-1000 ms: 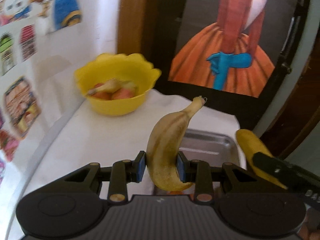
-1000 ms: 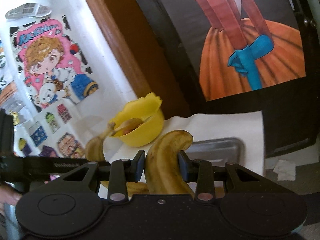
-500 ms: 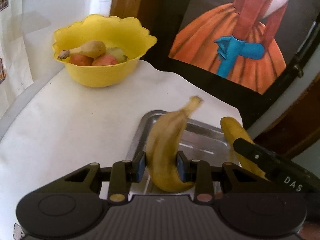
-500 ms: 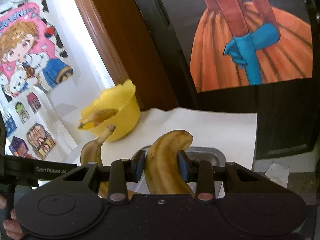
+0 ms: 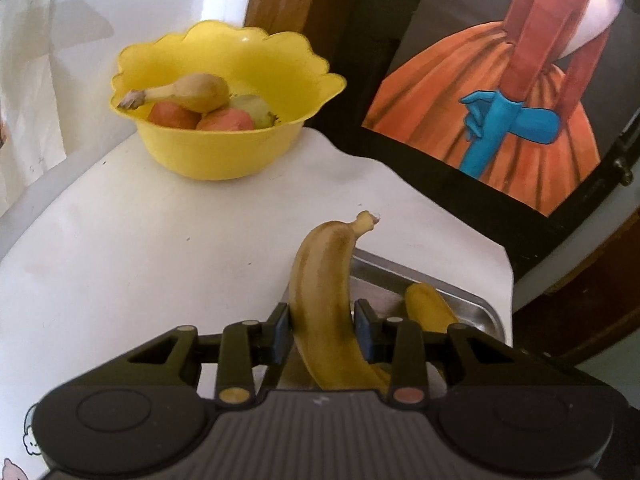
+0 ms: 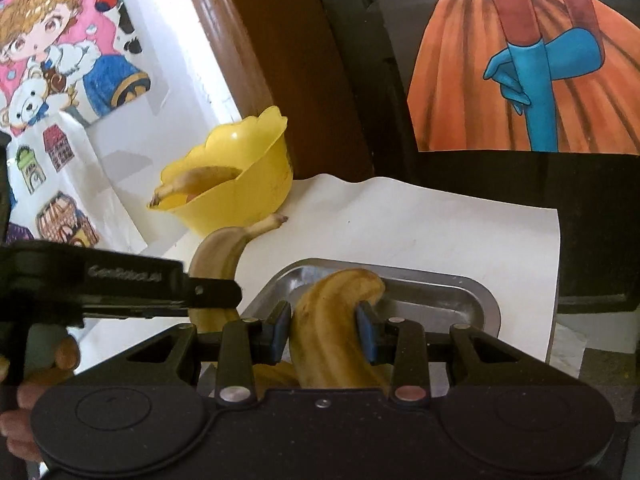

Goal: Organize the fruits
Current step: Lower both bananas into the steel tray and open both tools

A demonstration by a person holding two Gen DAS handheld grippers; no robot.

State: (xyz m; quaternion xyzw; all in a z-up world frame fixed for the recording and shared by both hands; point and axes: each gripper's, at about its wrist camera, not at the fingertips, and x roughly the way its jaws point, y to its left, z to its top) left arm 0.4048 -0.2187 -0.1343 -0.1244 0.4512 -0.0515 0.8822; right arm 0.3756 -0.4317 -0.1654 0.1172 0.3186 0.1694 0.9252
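Yellow, brown-flecked banana [image 5: 324, 312] clamped between the blue pads [image 5: 280, 330] of the left gripper [image 5: 322, 330], its stem end raised and its body just over the near-left edge of the steel tray [image 5: 476, 304]; the jaws are clenched on the fruit. Second banana [image 6: 332, 328] gripped in the same way by the right gripper [image 6: 324, 334], jaws closed against its sides, curved tip over the tray's [image 6: 472, 292] interior; whether it touches the tray floor cannot be told. In the right wrist view the left gripper [image 6: 216, 292] enters from the left with its banana [image 6: 218, 256] just beside the tray's left rim. White table surface [image 5: 140, 260] carries the tray near its front right corner and, well apart at the back left, a scalloped yellow bowl [image 5: 224, 152] holding a small banana [image 5: 192, 90] lying on reddish fruits [image 5: 226, 120]. Behind stands a dark panel bearing an orange-skirt picture [image 5: 500, 120]; cartoon stickers [image 6: 52, 56] cover the white wall to the left
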